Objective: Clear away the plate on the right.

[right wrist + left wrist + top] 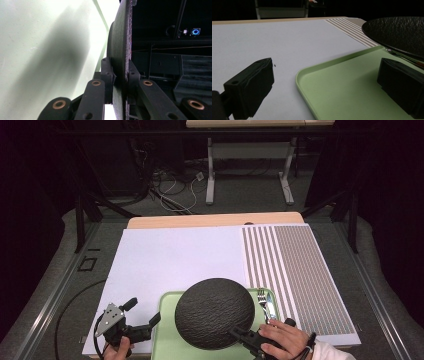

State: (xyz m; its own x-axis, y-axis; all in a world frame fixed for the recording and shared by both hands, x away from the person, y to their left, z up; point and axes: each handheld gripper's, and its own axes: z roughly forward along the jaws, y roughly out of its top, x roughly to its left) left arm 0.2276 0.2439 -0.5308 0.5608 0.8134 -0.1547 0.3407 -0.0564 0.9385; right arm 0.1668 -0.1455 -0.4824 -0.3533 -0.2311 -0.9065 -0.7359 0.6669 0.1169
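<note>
A round black textured plate (214,312) hangs over a pale green tray (168,340) at the table's near edge. My right gripper (239,334) is shut on the plate's near rim, with a hand behind it. In the right gripper view the plate (119,50) stands edge-on with both jaws pressed on its rim, and the tray (45,50) lies beyond it. A fork (263,303) lies on the tray's right part, partly under the plate. My left gripper (142,312) stands open at the tray's left edge; in the left gripper view one jaw is over the tray (342,85) and one over the mat.
A white mat (175,255) with a grey striped band (290,270) on its right covers the wooden table (215,220). Beyond the table stand the legs of another table (210,175) and loose cables (170,190) on the floor.
</note>
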